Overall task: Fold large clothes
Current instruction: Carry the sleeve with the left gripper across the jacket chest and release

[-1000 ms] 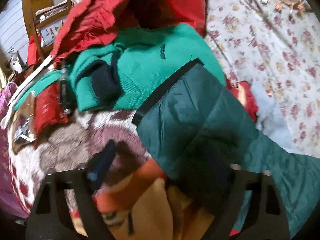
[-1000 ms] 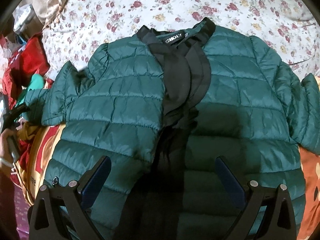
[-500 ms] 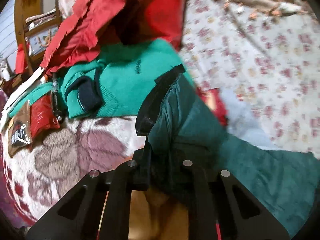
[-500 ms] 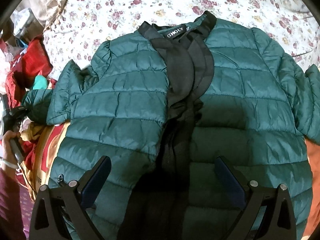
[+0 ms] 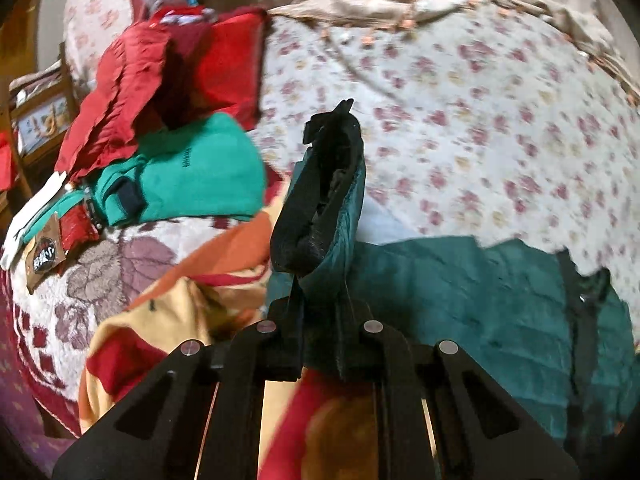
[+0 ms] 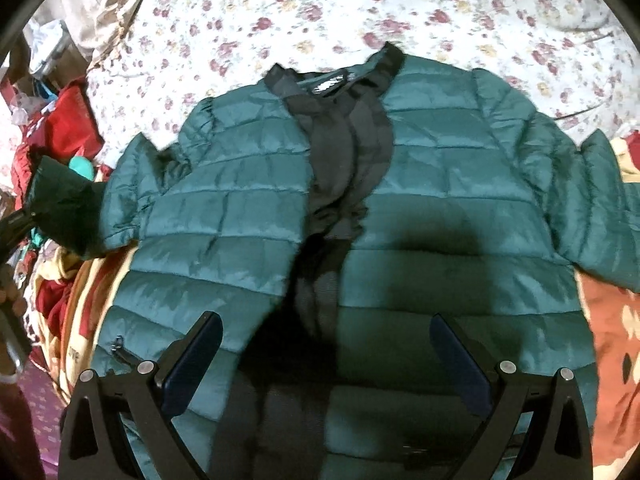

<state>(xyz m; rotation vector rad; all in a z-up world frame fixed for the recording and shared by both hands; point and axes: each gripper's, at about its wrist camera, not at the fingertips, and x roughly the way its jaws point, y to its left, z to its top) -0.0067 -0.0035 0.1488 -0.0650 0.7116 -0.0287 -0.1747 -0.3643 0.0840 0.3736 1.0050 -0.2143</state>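
Left wrist view: a green sweater [image 5: 200,176] lies at the left on the bed beneath red clothes [image 5: 160,68]; in the middle the left gripper [image 5: 320,332] pinches the sleeve cuff [image 5: 324,208] of the dark green puffer jacket [image 6: 440,208], lifted off the floral sheet [image 5: 480,120]. The jacket lies spread face-up; the right gripper [image 6: 326,364] hovers above its front, jaws spread.

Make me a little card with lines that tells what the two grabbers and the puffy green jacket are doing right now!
Main thing: dark green quilted puffer jacket, front up, on the floral bedsheet
Left gripper: shut on the jacket's black-edged sleeve cuff, cuff lifted
Right gripper: open, over the jacket's lower front, holding nothing
Nearby: bright green knitted sweater under red clothing
Folding: sleeve not yet laid across
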